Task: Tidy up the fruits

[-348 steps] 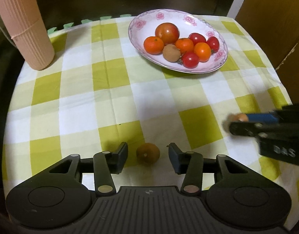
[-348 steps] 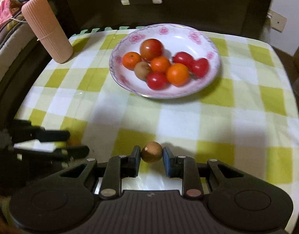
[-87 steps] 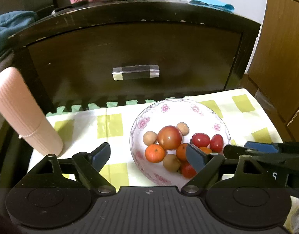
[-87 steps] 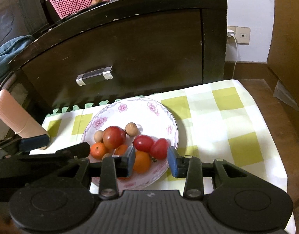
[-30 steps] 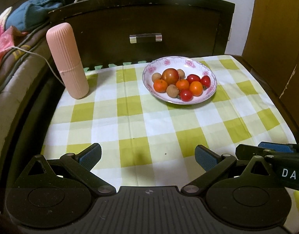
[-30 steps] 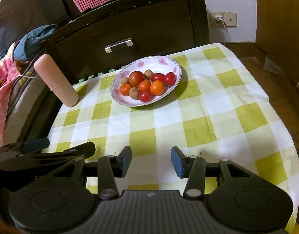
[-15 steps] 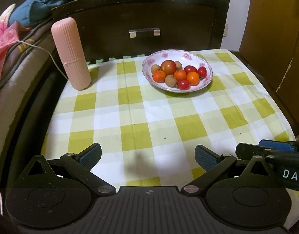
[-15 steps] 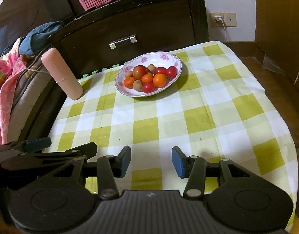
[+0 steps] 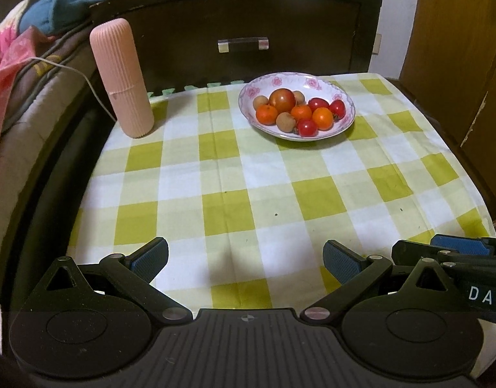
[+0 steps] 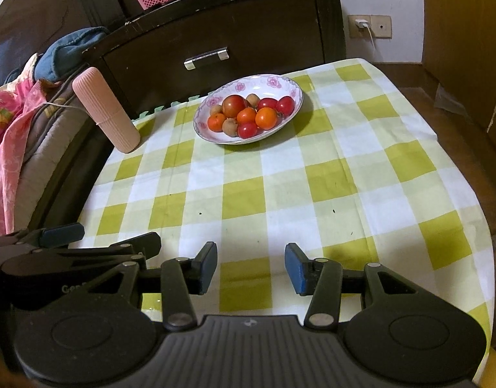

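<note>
Fruits (image 9: 295, 112) heaped in floral plate (image 9: 346, 119), well beyond both grippers; round, light, soft-skinned, likely to roll, so pinch across the widest part. Left gripper (image 9: 246, 258) wide, empty; right gripper (image 10: 250, 266) part-open, empty

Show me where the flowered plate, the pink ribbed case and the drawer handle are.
flowered plate (image 9: 344, 124), left wrist view, bare right rim.
pink ribbed case (image 9: 120, 77), left wrist view, middle of its body.
drawer handle (image 10: 206, 58), right wrist view, middle of the bar.
</note>
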Demonstrator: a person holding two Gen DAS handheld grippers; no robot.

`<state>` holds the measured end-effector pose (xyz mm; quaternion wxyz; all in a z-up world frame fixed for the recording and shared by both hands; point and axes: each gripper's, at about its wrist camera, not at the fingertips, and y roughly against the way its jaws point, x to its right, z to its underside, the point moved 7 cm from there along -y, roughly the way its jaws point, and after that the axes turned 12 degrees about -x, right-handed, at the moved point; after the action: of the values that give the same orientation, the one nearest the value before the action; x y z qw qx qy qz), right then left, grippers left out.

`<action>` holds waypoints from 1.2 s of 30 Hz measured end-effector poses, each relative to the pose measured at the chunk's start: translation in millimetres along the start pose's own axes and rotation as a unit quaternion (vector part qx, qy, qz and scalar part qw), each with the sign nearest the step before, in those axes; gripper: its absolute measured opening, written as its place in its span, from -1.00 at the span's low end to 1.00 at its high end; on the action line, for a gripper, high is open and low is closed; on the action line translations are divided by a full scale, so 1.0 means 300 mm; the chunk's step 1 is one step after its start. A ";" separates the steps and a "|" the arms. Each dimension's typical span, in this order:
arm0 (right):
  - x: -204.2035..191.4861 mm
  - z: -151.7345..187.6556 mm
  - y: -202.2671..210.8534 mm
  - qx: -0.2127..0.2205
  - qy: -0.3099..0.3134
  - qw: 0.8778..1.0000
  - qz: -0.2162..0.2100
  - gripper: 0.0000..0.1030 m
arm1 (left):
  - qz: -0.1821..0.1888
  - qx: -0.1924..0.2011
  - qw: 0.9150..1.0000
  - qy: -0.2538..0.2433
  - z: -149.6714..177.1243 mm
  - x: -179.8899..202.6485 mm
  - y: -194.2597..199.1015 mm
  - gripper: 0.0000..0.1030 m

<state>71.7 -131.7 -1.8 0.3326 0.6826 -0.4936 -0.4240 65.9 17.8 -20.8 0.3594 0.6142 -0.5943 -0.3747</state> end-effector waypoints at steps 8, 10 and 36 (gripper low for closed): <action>0.002 0.012 -0.009 -0.007 -0.004 1.000 0.000 -0.15 | -0.001 -0.004 1.000 -0.002 0.006 0.004 -0.004 0.99; 0.002 0.014 -0.008 -0.007 -0.004 1.000 0.001 -0.15 | -0.001 -0.005 1.000 -0.002 0.009 0.004 -0.005 0.99; 0.002 0.016 -0.016 -0.011 -0.005 1.000 0.001 -0.15 | -0.002 -0.008 1.000 -0.003 0.011 0.002 -0.013 0.99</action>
<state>69.2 -131.0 -8.2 0.3381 0.6762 -0.4911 -0.4327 64.8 17.3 -25.8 0.3617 0.6117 -0.5909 -0.3819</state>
